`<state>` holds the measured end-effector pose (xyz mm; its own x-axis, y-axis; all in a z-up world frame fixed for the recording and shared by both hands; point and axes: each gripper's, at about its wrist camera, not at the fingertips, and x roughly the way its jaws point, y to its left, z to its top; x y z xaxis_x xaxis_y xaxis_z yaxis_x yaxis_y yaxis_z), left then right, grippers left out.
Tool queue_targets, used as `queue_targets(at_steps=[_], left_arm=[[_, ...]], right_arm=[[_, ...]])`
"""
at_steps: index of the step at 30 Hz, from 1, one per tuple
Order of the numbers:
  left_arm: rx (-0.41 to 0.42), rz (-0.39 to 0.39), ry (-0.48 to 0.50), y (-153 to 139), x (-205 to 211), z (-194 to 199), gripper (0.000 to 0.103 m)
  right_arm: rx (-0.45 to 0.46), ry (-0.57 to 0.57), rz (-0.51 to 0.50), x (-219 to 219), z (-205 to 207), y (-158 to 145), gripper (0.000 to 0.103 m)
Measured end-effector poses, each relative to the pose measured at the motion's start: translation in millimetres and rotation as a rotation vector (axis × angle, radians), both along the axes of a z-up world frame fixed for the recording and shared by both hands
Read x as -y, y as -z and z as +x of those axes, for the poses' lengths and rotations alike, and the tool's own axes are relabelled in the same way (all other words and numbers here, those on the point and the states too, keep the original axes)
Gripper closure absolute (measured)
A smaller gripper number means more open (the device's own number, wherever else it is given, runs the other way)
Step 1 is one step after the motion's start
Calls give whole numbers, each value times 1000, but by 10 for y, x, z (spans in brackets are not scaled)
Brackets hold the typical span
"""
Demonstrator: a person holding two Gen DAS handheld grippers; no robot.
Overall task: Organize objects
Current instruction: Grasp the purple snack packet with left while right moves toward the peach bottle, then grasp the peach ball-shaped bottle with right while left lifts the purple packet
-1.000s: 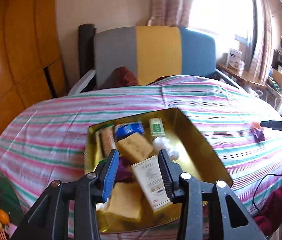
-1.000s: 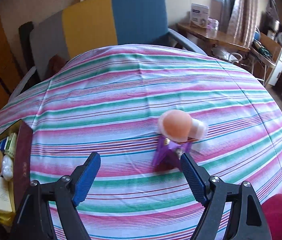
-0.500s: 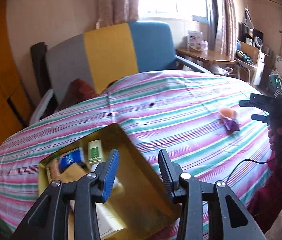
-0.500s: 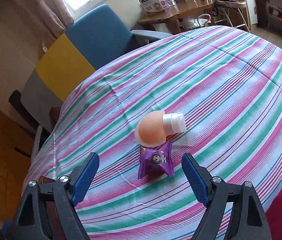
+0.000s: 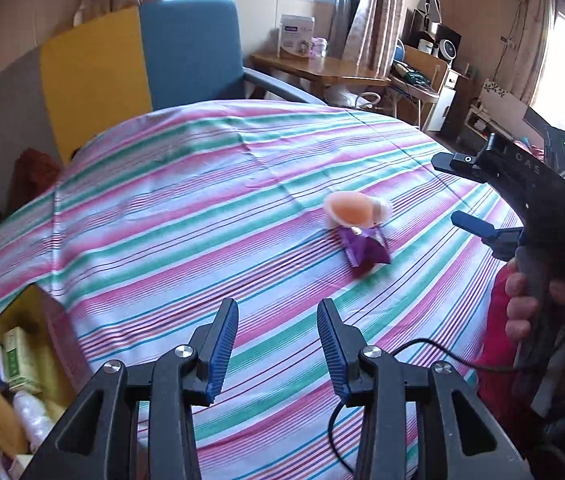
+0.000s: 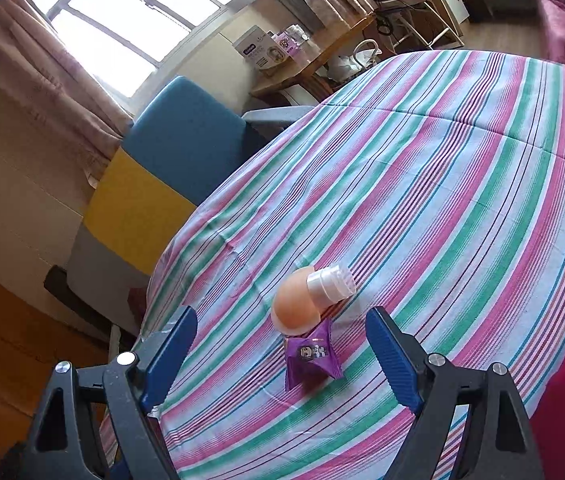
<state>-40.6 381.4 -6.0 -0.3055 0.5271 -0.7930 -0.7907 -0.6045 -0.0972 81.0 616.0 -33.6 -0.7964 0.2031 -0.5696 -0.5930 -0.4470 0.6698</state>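
Note:
An orange egg-shaped bottle with a clear cap (image 6: 302, 300) lies on the striped tablecloth (image 6: 462, 184), touching a purple snack packet (image 6: 312, 358). Both also show in the left wrist view, the bottle (image 5: 352, 211) and the packet (image 5: 364, 250). My right gripper (image 6: 280, 358) is open and empty, with the packet between its fingers, a little above the cloth. My left gripper (image 5: 278, 344) is open and empty, well short of the two objects. The gold box (image 5: 44, 320) with several packed items sits at the lower left of the left wrist view.
A chair with grey, yellow and blue panels (image 5: 122, 60) stands behind the table. A wooden side table (image 5: 322, 68) with a white carton is beyond it. My right gripper and the hand holding it (image 5: 542, 240) fill the right of the left wrist view.
My left gripper has swung right, away from the gold box, and now faces the bottle and packet. My right gripper has tilted and moved closer to the packet.

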Motion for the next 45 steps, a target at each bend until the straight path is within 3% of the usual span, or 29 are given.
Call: queue_targets(at_steps=[6,10,11,16,22,25,29,37,45], left_arm=[[118,-3,93,290,-672,-75,62],[205,4,127,467,-1045,-107,32],[216,5,142,511,-1147,-98,31],[238,-61,148,780,-1542,-141,26],[237,-80,87,973,-1728,-235,30],[221,-63,73,957,-1690,-240,49],[225,-38,78,927,-1517,-266,57],[199,-45,9,843,-790,-250,59],[162,30,-15,460,-39,-20,59]], right_arm=[[-37,-14,-39,-24,28,37,12],[-41,-26,-54,-17,16,61,12],[-44,-25,-53,-15,19,62,12],[-50,-36,-68,-19,2,80,12],[-56,-38,-86,-36,-3,110,10],[-57,-31,-76,-35,6,103,10],[-44,-30,-72,-44,-7,103,10],[15,-51,-59,-17,-85,133,10],[190,-144,4,128,-366,203,10]])
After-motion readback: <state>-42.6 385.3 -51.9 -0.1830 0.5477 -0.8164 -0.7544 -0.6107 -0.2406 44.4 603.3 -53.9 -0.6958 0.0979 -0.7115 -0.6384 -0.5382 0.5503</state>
